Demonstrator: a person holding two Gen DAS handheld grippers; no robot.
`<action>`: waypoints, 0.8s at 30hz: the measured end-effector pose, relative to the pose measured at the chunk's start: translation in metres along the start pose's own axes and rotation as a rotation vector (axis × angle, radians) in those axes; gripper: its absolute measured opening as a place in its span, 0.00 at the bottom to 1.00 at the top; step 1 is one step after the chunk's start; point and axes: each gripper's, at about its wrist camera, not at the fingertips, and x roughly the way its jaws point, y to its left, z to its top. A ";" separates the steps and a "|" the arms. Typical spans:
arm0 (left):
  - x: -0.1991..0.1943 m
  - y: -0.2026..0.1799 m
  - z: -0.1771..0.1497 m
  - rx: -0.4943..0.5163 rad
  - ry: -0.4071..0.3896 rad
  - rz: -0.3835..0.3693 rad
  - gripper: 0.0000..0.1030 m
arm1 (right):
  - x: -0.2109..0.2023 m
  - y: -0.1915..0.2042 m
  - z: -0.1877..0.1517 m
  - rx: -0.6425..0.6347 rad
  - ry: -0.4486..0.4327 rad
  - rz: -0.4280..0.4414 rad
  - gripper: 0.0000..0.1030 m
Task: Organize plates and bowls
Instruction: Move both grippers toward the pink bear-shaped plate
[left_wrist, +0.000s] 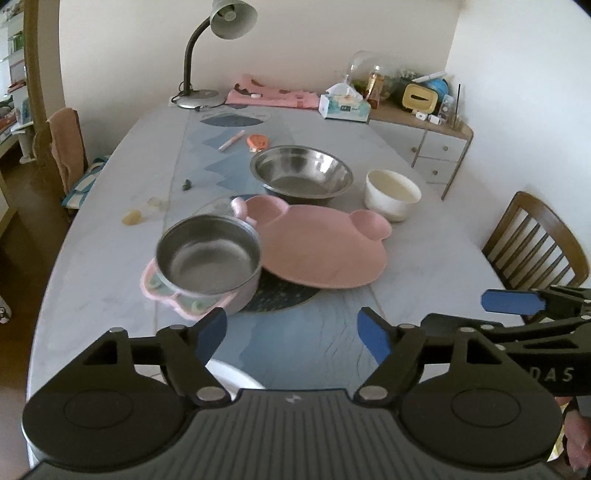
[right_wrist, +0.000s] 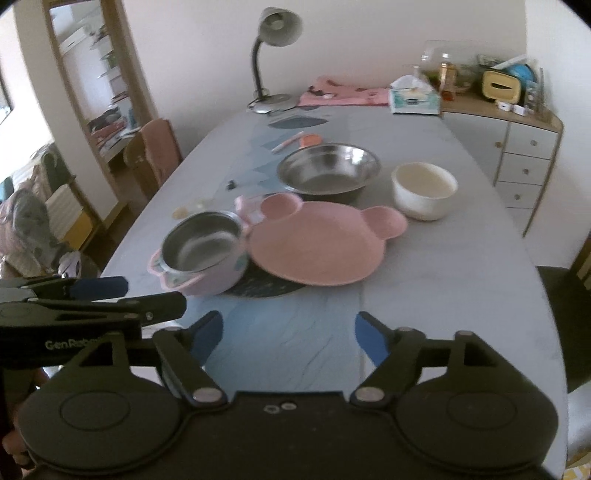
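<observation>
Left gripper (left_wrist: 291, 332): jaws wide apart, empty, above table's near edge.
Right gripper (right_wrist: 288, 334): jaws spread, empty.
Pink bear-shaped plate (left_wrist: 321, 251): mid-table (left_wrist: 424, 258), on dark mat.
Small steel bowl (left_wrist: 207, 254): touching plate's left edge.
Large steel bowl (left_wrist: 301, 173): behind plate.
White bowl (left_wrist: 391, 194): right of large bowl.

Both wrist cameras sit side by side, angled down along the table (left_wrist: 110, 206); both share the pink plate (left_wrist: 321, 251) at frame centre.

A pale pink bear-shaped plate (left_wrist: 321, 251) lies on a dark speckled mat (left_wrist: 280, 295), beside a silvery steel bowl (left_wrist: 301, 173) and a cream-white bowl (left_wrist: 392, 194). The table (left_wrist: 424, 258) is marbled grey-white with blue wave-like patches; gripper pads (left_wrist: 373, 334) are bright blue
</observation>
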 end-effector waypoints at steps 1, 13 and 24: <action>0.003 -0.003 0.002 -0.004 0.000 -0.003 0.75 | 0.001 -0.005 0.001 0.000 -0.005 -0.002 0.88; 0.078 -0.039 0.026 -0.070 0.045 0.071 0.75 | 0.043 -0.077 0.032 -0.028 0.025 -0.026 0.93; 0.141 -0.056 0.041 -0.104 0.083 0.162 0.75 | 0.121 -0.125 0.060 -0.011 0.109 -0.020 0.88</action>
